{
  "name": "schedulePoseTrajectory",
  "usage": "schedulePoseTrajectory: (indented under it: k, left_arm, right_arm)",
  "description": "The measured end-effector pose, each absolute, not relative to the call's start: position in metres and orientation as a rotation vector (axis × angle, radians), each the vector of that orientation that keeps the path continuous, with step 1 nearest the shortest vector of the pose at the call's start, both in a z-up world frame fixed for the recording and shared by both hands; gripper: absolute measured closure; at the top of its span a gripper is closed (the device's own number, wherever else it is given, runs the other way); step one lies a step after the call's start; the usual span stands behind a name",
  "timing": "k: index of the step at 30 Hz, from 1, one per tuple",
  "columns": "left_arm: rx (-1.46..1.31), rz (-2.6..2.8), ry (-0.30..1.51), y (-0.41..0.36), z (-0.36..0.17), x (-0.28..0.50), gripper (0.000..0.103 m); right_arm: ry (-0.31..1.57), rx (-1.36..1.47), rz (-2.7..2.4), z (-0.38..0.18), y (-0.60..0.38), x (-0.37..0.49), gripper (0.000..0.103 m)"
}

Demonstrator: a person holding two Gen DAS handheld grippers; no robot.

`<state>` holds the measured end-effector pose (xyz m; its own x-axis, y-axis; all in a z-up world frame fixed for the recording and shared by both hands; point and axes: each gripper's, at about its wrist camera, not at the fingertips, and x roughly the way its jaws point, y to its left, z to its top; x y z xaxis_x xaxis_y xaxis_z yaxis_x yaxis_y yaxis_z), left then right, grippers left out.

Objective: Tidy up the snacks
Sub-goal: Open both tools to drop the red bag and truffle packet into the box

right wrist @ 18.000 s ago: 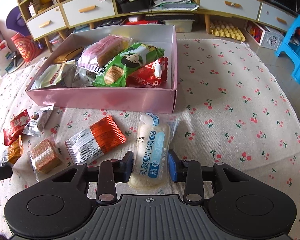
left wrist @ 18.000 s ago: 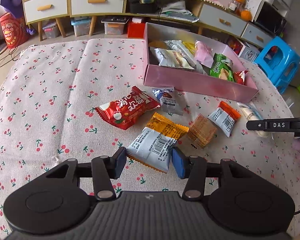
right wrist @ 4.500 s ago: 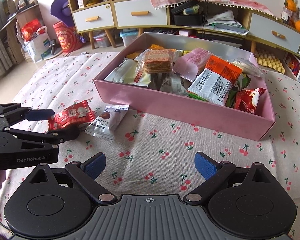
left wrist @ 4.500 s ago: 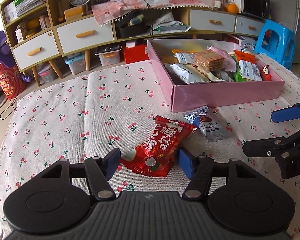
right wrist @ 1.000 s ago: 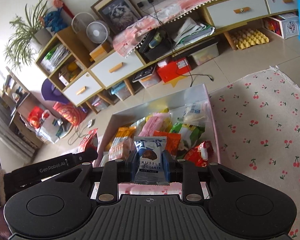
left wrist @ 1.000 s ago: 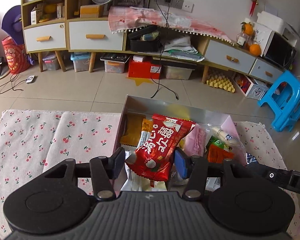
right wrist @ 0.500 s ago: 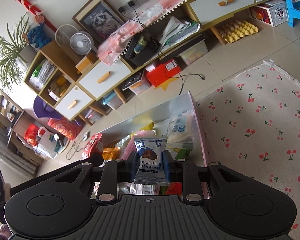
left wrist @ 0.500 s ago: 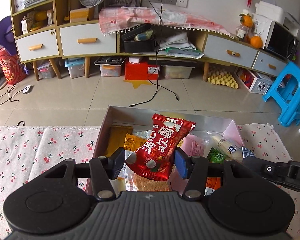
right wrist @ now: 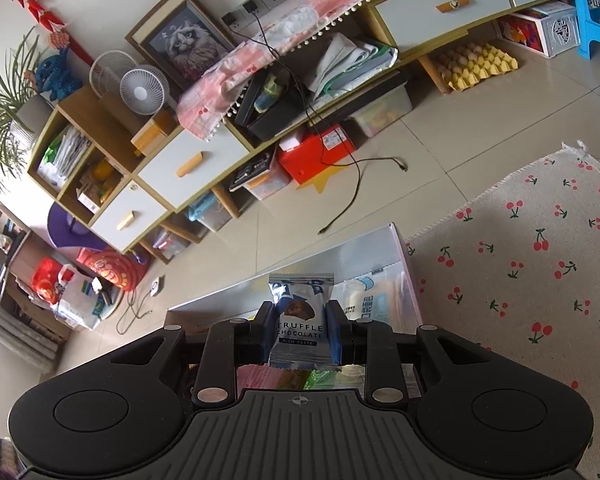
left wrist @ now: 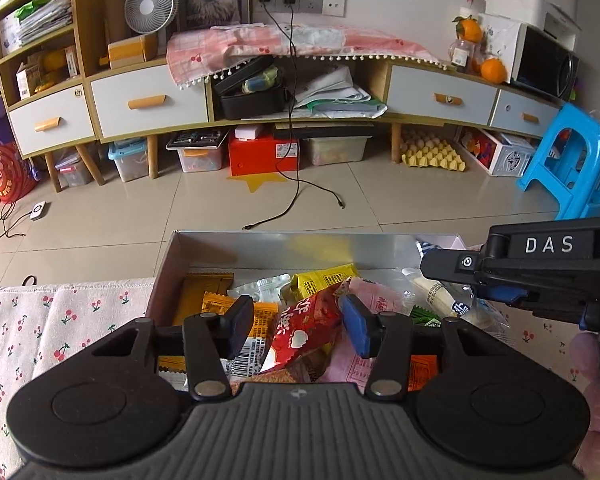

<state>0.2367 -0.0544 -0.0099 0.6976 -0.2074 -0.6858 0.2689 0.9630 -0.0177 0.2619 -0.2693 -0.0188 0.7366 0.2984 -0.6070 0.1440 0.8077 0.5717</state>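
Two handheld grippers above a snack box (left wrist: 288,245).
Left gripper (left wrist: 298,326), jaws apart, red packet (left wrist: 306,330) loose between them at lower centre; only the right view shows the right gripper (right wrist: 300,330) clamping a truffle chocolate packet (right wrist: 299,320).

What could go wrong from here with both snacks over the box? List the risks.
1. The left tongs look open around the red packet, which leans on the heaped snacks; it could slide off the pile instead of settling in the box.
2. The right tongs grip the chocolate packet near the box's right wall; released there, it might tip onto the cherry cloth.
3. The tongs sit close together and could bump.
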Motion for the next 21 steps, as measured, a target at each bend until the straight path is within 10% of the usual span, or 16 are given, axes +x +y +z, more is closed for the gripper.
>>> schedulePoseTrajectory:
  k: [4, 21]
  left_arm:
    - [0.119, -0.256, 0.728, -0.058, -0.012, 0.233, 0.031]
    - [0.067, -0.219, 0.749, -0.035, 0.015, 0.2, 0.009]
  right_arm:
    - [0.746, 0.624, 0.077, -0.019, -0.27, 0.26, 0.044]
    - [0.761, 0.63, 0.004, 0.001, -0.288, 0.209, 0.024]
